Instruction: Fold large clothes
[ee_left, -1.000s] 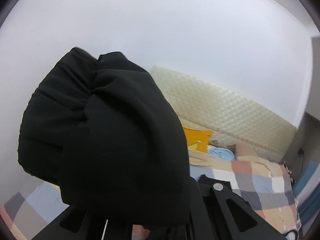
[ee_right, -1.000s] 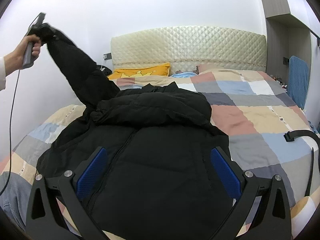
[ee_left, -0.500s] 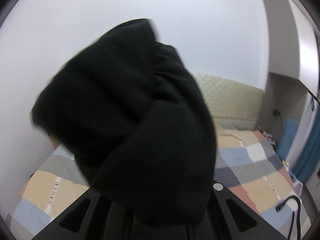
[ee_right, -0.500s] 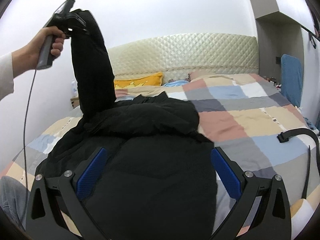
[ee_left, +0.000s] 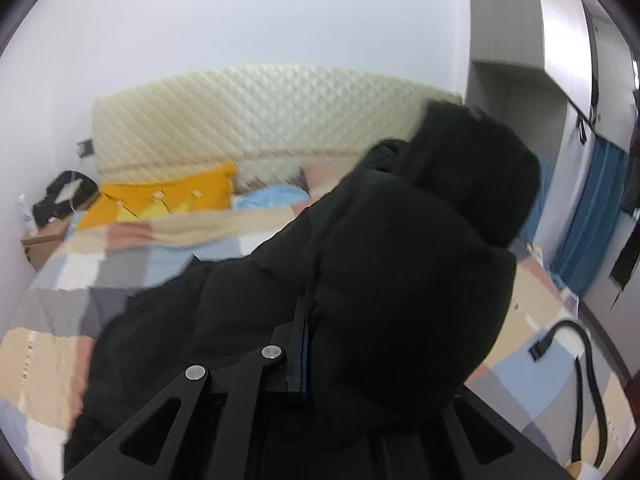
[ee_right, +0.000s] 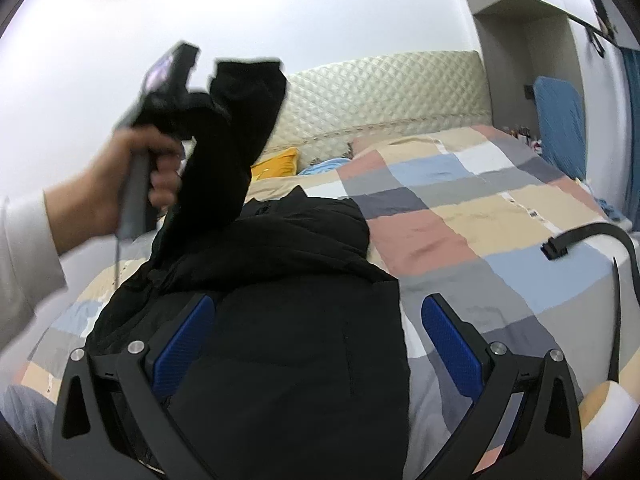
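Note:
A black puffer jacket (ee_right: 288, 312) lies on the checked bedspread (ee_right: 480, 208). My left gripper (ee_right: 200, 96) is shut on the jacket's sleeve (ee_right: 236, 128) and holds it raised above the jacket's left side. In the left wrist view the sleeve (ee_left: 420, 260) drapes over the gripper (ee_left: 308, 340) and hides its right finger. My right gripper (ee_right: 316, 344) is open and empty, hovering over the jacket's lower body, blue pads on either side.
A quilted cream headboard (ee_right: 380, 84) and a yellow pillow (ee_left: 160, 200) are at the bed's head. A black strap (ee_right: 592, 240) lies on the bed's right side. A bedside table (ee_left: 44, 240) stands at left, a wardrobe (ee_left: 520, 80) at right.
My left gripper has carried the sleeve rightward and inward, over the jacket's body. The right gripper stayed open and shifted slightly left over the jacket.

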A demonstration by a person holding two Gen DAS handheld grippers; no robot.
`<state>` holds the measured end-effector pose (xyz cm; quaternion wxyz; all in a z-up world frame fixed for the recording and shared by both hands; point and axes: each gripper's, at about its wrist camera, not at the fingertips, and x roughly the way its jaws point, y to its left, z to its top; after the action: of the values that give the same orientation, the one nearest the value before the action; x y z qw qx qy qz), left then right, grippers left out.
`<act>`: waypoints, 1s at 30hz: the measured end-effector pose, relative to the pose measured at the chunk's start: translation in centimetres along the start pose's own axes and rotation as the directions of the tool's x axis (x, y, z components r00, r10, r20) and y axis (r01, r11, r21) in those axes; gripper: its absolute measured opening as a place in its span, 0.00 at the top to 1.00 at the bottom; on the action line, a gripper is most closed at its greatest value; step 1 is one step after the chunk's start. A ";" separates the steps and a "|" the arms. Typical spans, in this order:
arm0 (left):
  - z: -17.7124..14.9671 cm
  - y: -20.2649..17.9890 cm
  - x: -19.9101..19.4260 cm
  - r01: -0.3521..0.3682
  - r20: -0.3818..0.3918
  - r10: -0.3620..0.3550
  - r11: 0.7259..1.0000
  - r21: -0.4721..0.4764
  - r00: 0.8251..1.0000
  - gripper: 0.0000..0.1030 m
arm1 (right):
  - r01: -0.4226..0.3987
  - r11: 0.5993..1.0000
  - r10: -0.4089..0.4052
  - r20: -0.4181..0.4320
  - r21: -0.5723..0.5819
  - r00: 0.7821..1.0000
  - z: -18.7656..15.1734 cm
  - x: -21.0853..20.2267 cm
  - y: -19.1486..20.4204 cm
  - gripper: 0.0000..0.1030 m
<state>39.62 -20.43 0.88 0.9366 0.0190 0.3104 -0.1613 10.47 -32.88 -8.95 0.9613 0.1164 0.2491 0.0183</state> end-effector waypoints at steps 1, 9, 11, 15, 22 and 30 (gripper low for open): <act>-0.8 0.0 0.3 0.003 -0.009 -0.003 1.000 0.006 1.000 0.96 | 0.003 1.000 -0.003 0.000 0.009 1.000 0.0 0.1 -0.3 0.00; -8.0 -5.3 8.9 -0.004 -0.127 0.011 0.999 0.048 0.992 0.95 | -0.001 0.997 0.003 -0.027 0.077 1.000 -0.4 1.3 -2.2 0.00; -10.2 -5.5 10.2 -0.016 -0.141 0.024 0.998 0.055 0.990 0.95 | -0.003 0.997 0.006 -0.038 0.083 0.999 -0.5 1.7 -2.3 0.00; -12.9 -6.5 12.3 -0.048 -0.144 0.063 0.993 0.103 0.988 0.95 | -0.007 0.995 0.013 -0.063 0.098 0.998 -0.8 2.5 -2.6 0.00; -14.1 -7.2 13.4 -0.127 -0.131 0.147 0.980 0.152 0.980 0.94 | -0.001 0.993 0.011 -0.086 0.118 0.996 -1.2 3.4 -3.1 0.00; -13.6 -7.3 10.7 -0.204 -0.081 0.219 0.965 0.163 0.972 0.65 | 0.024 0.991 -0.013 -0.087 0.130 0.996 -1.4 3.6 -3.6 0.00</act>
<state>37.61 -28.57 -15.96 0.9278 0.1320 0.3389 -0.0828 12.84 -35.72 -12.63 0.9402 0.1758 0.2919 -0.0020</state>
